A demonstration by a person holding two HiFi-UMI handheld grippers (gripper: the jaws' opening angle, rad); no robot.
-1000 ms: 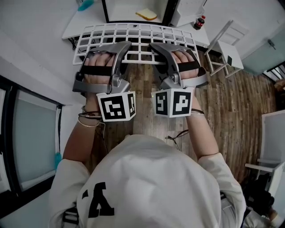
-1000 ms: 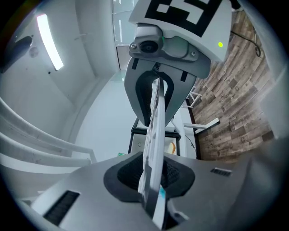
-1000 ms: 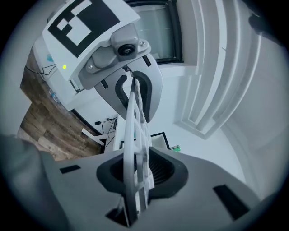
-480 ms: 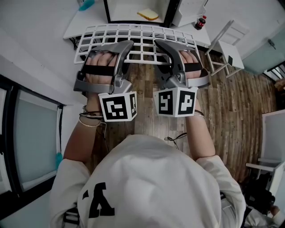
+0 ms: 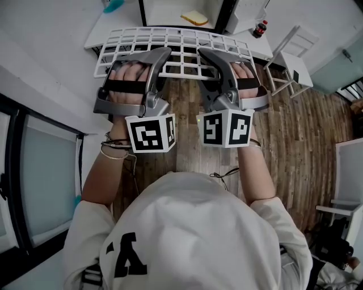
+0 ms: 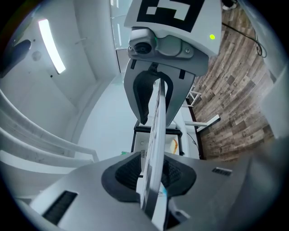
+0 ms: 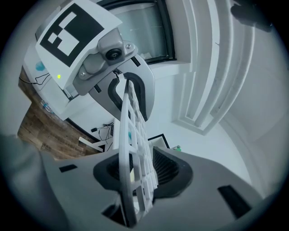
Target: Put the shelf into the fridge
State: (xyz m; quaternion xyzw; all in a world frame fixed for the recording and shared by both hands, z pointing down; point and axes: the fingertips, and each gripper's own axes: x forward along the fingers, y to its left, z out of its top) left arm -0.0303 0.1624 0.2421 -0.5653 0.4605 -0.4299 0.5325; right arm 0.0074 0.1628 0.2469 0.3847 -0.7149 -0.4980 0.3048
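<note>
Shelf (image 5: 181,41), left claw (image 5: 163,52) and right claw (image 5: 205,52) sit slightly higher in frame than a second ago.

Head view: the white wire shelf lies level at top centre, its far edge just short of the open fridge (image 5: 223,16).

Left gripper view: jaws, just opening, stand apart around the shelf edge.

Right gripper view: jaws, just eased inward, also stand clear.

Advised: re-clamp evenly, keep it level, feed straight in.
</note>
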